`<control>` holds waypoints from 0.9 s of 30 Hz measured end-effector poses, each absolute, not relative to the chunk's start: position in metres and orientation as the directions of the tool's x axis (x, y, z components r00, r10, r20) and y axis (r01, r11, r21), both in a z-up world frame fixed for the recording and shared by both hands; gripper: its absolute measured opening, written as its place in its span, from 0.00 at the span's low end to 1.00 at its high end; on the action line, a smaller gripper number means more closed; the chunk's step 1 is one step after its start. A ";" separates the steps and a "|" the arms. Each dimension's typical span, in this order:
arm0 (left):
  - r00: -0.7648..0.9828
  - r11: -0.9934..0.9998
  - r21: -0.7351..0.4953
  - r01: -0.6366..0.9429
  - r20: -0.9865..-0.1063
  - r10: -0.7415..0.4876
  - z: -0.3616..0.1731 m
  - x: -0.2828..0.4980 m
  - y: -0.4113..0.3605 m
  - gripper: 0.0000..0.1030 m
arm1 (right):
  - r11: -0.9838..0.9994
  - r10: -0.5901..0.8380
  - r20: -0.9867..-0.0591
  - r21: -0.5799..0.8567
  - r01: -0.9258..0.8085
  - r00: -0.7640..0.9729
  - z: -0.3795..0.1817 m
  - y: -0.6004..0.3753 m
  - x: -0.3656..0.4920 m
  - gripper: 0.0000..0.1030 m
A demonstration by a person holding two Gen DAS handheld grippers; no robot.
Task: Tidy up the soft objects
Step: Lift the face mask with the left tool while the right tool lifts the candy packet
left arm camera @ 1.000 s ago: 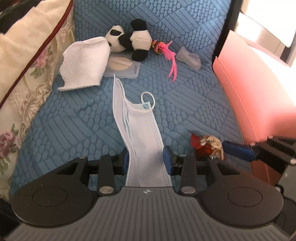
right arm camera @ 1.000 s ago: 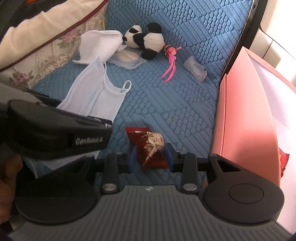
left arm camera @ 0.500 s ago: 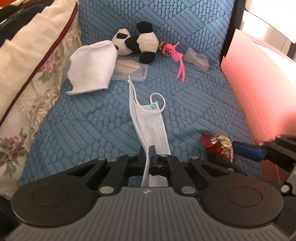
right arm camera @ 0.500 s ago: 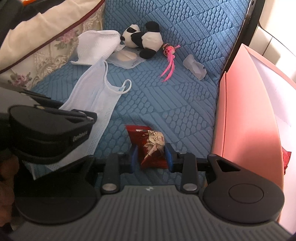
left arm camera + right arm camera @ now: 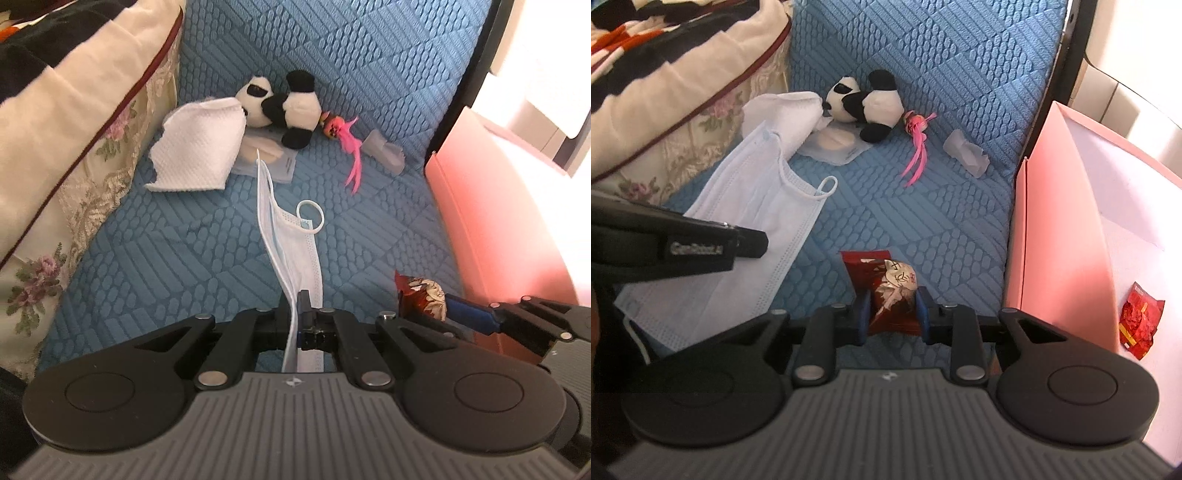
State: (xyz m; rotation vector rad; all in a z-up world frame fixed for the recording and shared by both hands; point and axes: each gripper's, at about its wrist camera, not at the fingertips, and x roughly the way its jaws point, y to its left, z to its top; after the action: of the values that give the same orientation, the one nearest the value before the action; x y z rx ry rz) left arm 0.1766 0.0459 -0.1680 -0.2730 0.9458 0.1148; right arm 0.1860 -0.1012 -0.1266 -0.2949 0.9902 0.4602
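A pale blue face mask (image 5: 295, 243) hangs pinched edge-on in my left gripper (image 5: 300, 297), which is shut on its lower part; its top corner and ear loop trail over the blue quilted cushion (image 5: 184, 258). From the right wrist the mask (image 5: 746, 221) drapes under the left gripper's body (image 5: 676, 247). My right gripper (image 5: 892, 301) is closing, its blue pads touching both sides of a red snack packet (image 5: 890, 284) on the cushion. The left wrist view shows that packet (image 5: 417, 291) at the right.
A panda plush (image 5: 284, 107), white textured cloth (image 5: 199, 155), flat pouch (image 5: 271, 157), pink feather toy (image 5: 349, 144) and clear plastic piece (image 5: 384, 151) lie at the back. A floral pillow (image 5: 74, 129) bounds the left. An open pink box (image 5: 1056, 221) on the right holds a red packet (image 5: 1139, 321).
The left jaws shut on the mask, folding it edge-on, then lifted it slightly off the cushion. The right jaws narrowed around the red packet.
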 end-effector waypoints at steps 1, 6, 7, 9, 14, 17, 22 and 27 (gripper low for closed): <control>0.586 0.960 -0.182 -0.212 -0.810 -0.024 -0.166 0.175 0.046 0.03 | 0.868 0.242 -0.852 -0.024 -0.497 0.464 -0.125 -0.102 0.186 0.29; 0.596 0.967 -0.168 -0.191 -0.803 -0.022 -0.160 0.169 0.042 0.03 | 0.889 0.238 -0.847 -0.008 -0.458 0.476 -0.119 -0.105 0.184 0.29; 0.596 0.967 -0.171 -0.188 -0.803 -0.026 -0.158 0.168 0.041 0.03 | 0.895 0.240 -0.847 0.004 -0.445 0.474 -0.118 -0.106 0.184 0.29; 0.595 0.967 -0.178 -0.184 -0.803 -0.035 -0.156 0.167 0.040 0.03 | 0.903 0.256 -0.848 0.039 -0.428 0.465 -0.115 -0.109 0.183 0.29; 0.597 0.966 -0.187 -0.176 -0.801 -0.046 -0.149 0.161 0.038 0.03 | 0.918 0.276 -0.851 0.097 -0.384 0.446 -0.112 -0.118 0.178 0.29; 0.598 0.967 -0.191 -0.170 -0.800 -0.053 -0.146 0.158 0.037 0.03 | 0.926 0.283 -0.851 0.121 -0.359 0.442 -0.109 -0.126 0.174 0.29; 0.596 0.963 -0.209 -0.168 -0.800 -0.069 -0.144 0.155 0.038 0.03 | 0.932 0.288 -0.847 0.141 -0.335 0.447 -0.102 -0.134 0.171 0.29; 0.596 0.958 -0.222 -0.180 -0.800 -0.073 -0.137 0.151 0.038 0.03 | 0.936 0.294 -0.842 0.158 -0.315 0.453 -0.095 -0.141 0.167 0.29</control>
State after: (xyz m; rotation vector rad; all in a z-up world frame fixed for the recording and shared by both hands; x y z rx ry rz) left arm 0.1510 0.0379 -0.1372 -0.2943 0.9337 0.0634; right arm 0.1669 -0.1409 -0.0951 -0.0220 1.0350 0.3759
